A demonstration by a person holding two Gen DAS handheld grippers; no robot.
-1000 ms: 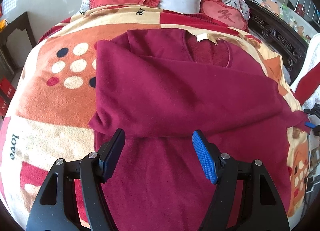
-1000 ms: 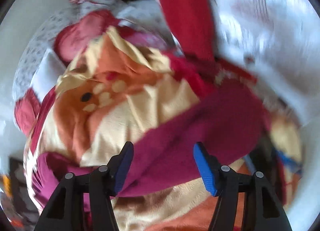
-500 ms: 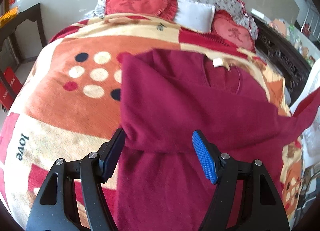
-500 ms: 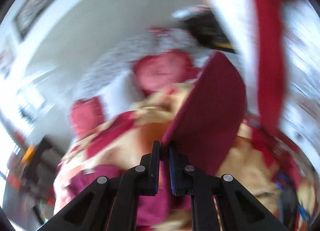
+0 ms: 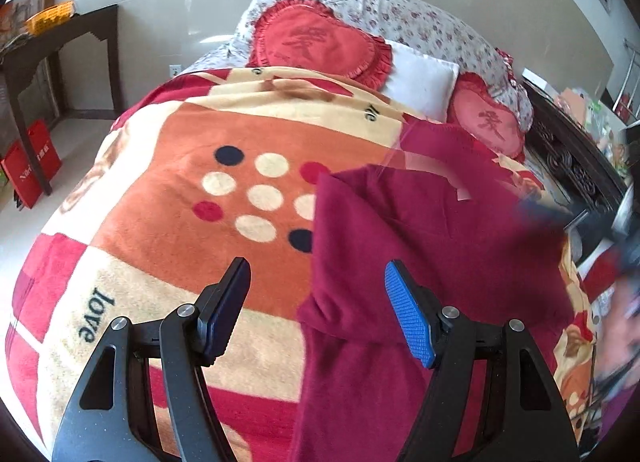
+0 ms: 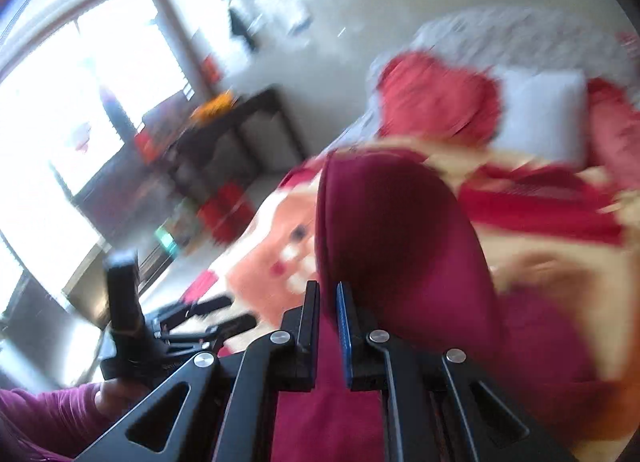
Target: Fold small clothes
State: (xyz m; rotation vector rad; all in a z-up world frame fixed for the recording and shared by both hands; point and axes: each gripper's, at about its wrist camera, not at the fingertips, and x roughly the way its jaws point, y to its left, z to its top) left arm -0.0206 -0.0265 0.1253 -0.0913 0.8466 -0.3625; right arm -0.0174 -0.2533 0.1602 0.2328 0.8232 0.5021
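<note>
A dark red sweater (image 5: 432, 270) lies on the patterned blanket (image 5: 168, 198) on the bed, one sleeve folded across its body. My left gripper (image 5: 316, 306) is open and empty, hovering above the sweater's left edge. My right gripper (image 6: 328, 298) is shut on the other sleeve (image 6: 396, 230) and holds it lifted above the bed. The right gripper shows as a blur at the right edge of the left wrist view (image 5: 580, 222). The left gripper shows in the right wrist view (image 6: 200, 314).
Red heart cushions (image 5: 316, 42) and a white pillow (image 5: 420, 78) lie at the head of the bed. A dark carved bed frame (image 5: 576, 170) runs along the right. A dark side table (image 5: 52, 46) and red bags (image 5: 32, 166) stand left.
My right gripper, shut on the sleeve, has swung it up and over toward the sweater's body. My left gripper has shifted left, now over the sweater's left edge.
</note>
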